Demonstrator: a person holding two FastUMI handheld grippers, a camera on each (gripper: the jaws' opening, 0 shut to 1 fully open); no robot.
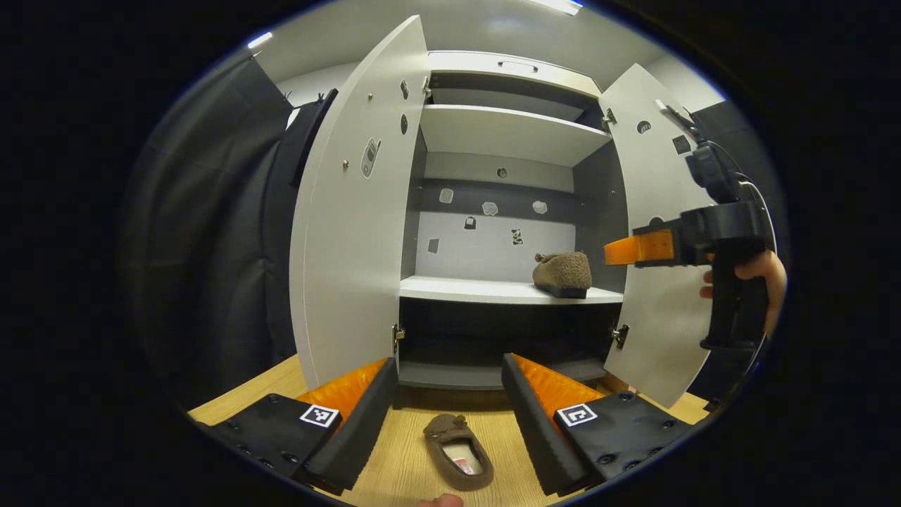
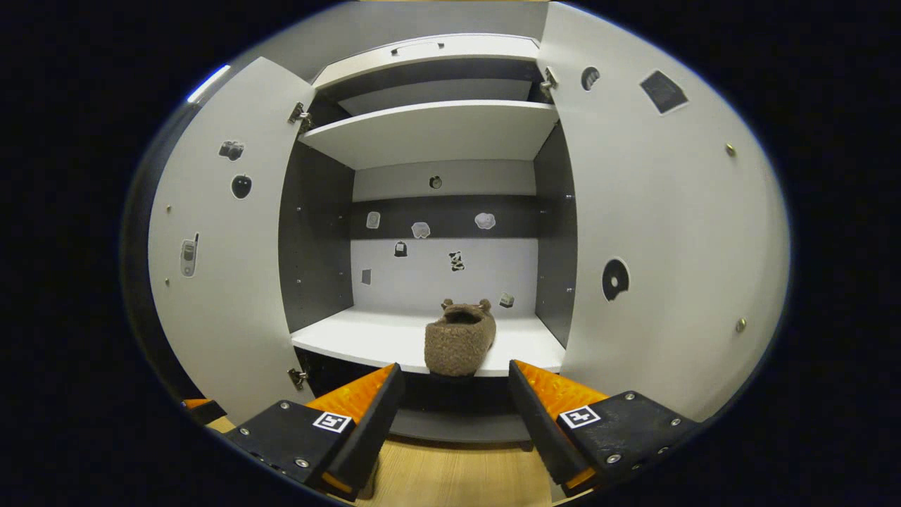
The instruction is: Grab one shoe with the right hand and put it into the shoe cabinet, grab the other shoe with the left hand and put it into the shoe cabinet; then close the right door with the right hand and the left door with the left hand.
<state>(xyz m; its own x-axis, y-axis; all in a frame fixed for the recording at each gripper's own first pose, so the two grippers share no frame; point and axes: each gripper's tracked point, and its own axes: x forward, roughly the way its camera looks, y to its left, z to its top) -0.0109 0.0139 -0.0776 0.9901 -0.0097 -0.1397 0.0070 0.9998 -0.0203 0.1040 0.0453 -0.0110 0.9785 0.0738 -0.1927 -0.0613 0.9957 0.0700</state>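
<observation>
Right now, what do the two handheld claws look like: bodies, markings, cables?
Left claw: black finger mounts studded with screws, each carrying a square black-and-white tag. Right claw is built the same way, with matching tags. In the left gripper view it appears from the side: a blocky black body on a black pistol-style handle held by a bare hand, with a black cable running from a camera module on top.

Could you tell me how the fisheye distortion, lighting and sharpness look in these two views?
Left gripper view: the cabinet doors bow outward, a ceiling light glares at the top, and the slipper on the floor between the left tongs is sharp. Right gripper view: the right door bulges strongly, the lighting is even, and the compartment under the shelf lies in deep shadow.
</observation>
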